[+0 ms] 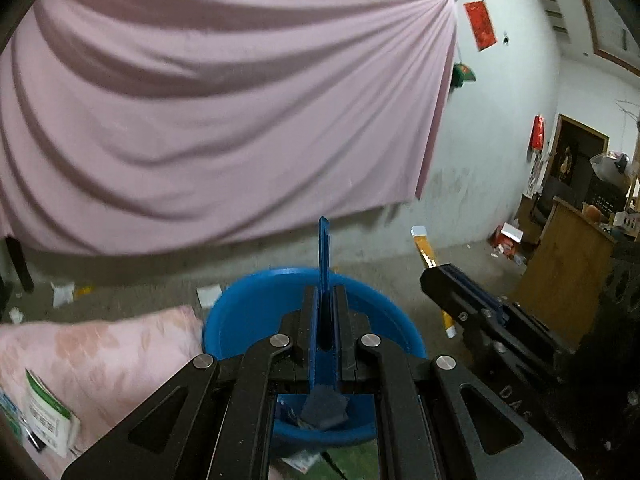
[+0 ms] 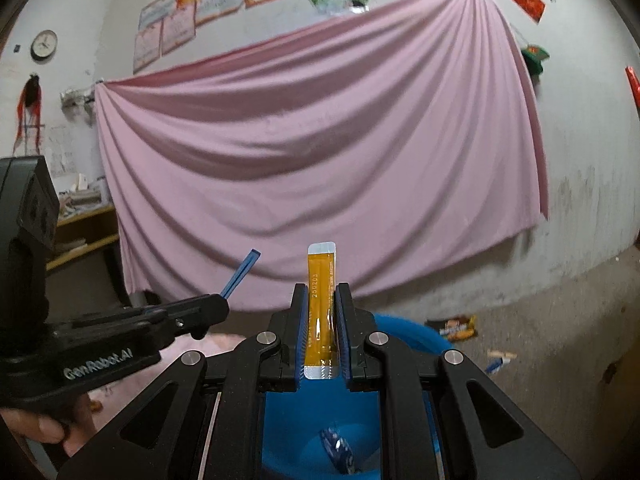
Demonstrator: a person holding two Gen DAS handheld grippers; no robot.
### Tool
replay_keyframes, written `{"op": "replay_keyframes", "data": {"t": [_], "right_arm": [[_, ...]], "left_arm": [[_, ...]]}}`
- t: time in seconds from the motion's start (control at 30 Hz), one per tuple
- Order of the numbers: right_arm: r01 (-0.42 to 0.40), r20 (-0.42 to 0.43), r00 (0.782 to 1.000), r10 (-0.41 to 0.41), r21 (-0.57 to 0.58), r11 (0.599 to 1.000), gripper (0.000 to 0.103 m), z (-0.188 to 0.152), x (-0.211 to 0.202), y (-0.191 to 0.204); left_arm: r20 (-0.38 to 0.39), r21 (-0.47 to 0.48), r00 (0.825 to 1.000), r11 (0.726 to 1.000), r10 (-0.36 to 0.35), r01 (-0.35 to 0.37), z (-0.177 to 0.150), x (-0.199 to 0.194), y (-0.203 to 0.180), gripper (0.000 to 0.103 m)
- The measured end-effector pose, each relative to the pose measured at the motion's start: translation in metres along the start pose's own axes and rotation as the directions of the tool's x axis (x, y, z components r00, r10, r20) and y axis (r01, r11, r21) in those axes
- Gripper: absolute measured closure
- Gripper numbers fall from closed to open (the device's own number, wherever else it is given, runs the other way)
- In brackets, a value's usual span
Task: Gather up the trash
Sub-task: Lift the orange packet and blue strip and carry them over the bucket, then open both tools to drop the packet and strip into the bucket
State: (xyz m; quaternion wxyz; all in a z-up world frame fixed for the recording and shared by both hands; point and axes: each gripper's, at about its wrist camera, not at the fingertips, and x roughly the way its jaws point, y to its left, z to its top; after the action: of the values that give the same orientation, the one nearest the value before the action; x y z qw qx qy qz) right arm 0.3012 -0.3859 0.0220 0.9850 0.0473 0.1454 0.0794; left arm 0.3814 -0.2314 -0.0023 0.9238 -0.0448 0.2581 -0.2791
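Left tool (image 1: 323, 300) clamped on a blue strip (image 1: 323, 248), right tool (image 2: 322, 312) clamped on a yellow sachet (image 2: 321, 276), both above the blue basin (image 1: 256, 304); pink sheet (image 2: 320, 140) at twelve o'clock.

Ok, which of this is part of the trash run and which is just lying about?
Job:
- blue strip in the left gripper
- orange sachet in the right gripper
- blue basin
- wrappers on the floor

Lying about:
- pink sheet
- pink pillow
- wall clock
- wooden cabinet
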Motion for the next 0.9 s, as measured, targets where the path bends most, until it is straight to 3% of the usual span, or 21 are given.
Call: {"op": "replay_keyframes", "data": {"t": [0.2,0.57,0.9], "right_arm": [[0.006,-0.084,0.996,-0.004,0.021,1.000,0.091,-0.011,0.014,-0.004],[0.019,-0.170,0.985,-0.009,0.060,0.998,0.090,-0.020,0.027,-0.012],[0.035,-0.205,0.979,-0.022,0.059,0.998,0.090,-0.022,0.033,-0.013]], "left_arm": [[-0.097,-0.007,0.995,1.000,0.014,-0.015,-0.005,0.012,-0.002,0.099],[-0.203,-0.036,0.979,0.999,0.019,-0.027,-0.010,0.028,0.001,0.099],[-0.216,-0.049,0.976,0.997,0.041,-0.052,-0.008,0.026,0.006,0.094]]}}
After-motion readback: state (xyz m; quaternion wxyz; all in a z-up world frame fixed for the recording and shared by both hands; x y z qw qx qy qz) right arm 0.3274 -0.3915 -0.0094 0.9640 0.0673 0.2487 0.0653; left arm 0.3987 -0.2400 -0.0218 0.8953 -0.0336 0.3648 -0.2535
